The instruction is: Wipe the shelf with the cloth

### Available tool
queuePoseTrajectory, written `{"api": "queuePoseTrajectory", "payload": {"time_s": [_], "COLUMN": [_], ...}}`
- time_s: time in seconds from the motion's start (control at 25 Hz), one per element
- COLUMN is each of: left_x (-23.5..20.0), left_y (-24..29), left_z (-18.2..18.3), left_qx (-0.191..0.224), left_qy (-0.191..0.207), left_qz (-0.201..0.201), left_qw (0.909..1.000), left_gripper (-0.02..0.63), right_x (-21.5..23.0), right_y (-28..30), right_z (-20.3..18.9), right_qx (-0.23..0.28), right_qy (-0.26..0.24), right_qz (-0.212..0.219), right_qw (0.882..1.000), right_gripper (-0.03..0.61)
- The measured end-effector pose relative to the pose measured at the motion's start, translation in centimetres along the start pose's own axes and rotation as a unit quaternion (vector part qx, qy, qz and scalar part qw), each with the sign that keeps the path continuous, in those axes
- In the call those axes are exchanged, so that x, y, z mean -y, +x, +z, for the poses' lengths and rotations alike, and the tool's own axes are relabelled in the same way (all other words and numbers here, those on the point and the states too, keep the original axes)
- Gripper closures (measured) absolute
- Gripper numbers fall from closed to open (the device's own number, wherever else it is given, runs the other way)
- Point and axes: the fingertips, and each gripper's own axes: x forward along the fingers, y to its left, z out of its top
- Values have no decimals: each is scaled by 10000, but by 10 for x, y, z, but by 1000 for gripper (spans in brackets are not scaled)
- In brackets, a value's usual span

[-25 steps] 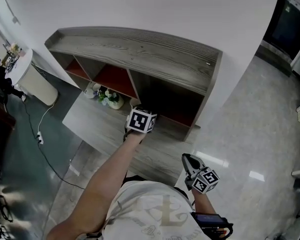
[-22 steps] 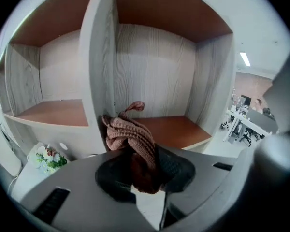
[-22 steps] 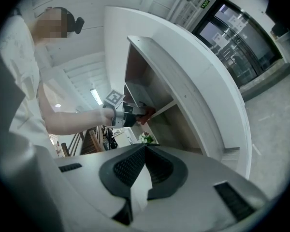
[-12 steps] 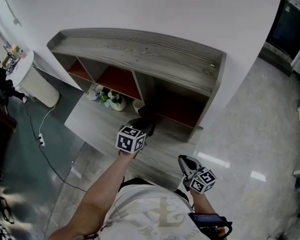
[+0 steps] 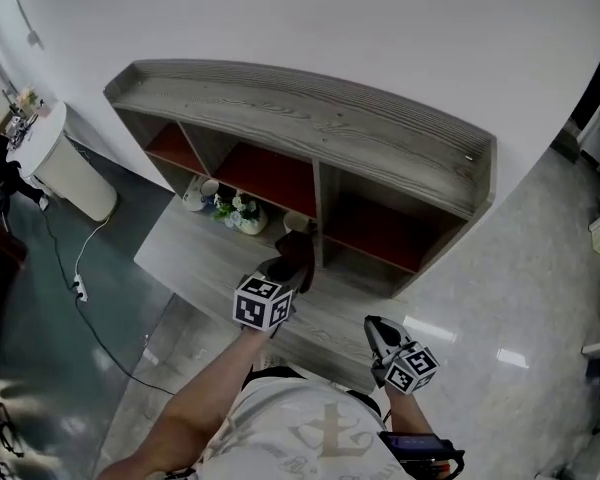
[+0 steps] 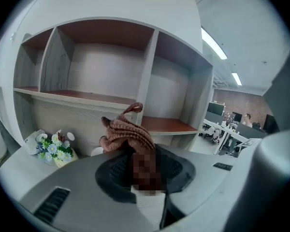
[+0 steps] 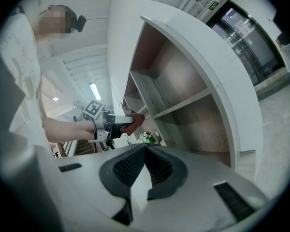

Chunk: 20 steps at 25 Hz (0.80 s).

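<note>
The main risk is the grip. The left claw (image 6: 141, 164) is clamped on only the lower end of the cloth (image 6: 125, 134), and most of the fabric stands bunched above the jaws. Pressed hard against a board, it could probably be dragged out or rolled over rather than lie flat. Then the claw's hard tips would scrape the wood instead of the cloth. A loose loop sticks up at the top of the bundle and could snag on the front edge of the upright divider (image 6: 146, 76) straight ahead. A long sweep toward the left end of the low ledge (image 5: 180, 253) could also knock over the flower pot (image 6: 58, 151), which stands near the ledge's back edge.

The cloth is a brown knitted piece with ribbed folds, crumpled into a soft knot. It hangs in the air in the left claw, above the ledge and in front of the divider between the middle and right compartments of the shelf (image 5: 310, 118). It does not appear to touch any board, so wiping contact looks not yet made.

The right claw (image 7: 145, 149) is held low near the person's body, well clear of the ledge's front edge. Its jaws are together with nothing between them.
</note>
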Motion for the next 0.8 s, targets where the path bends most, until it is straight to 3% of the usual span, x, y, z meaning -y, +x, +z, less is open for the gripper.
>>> {"api": "queuePoseTrajectory", "payload": {"time_s": [0.36, 0.6, 0.8], "left_x": [-46, -55, -65], "left_y": [-21, -30, -32], "left_z": [10, 38, 71], "left_qx": [80, 277, 404], "left_qy": [27, -6, 334], "left_qz": [-466, -1026, -1254], "left_qw": [9989, 9943, 9907], "left_gripper": [514, 514, 514], "right_x": [-22, -35, -41], "right_y": [48, 78, 99], "right_z": [2, 6, 9], "right_qx": [-34, -48, 30], "right_qy": [-49, -131, -172], "right_qz": [-286, -414, -573], "right_qw": [9996, 9990, 9982], "right_gripper": [574, 574, 574]}}
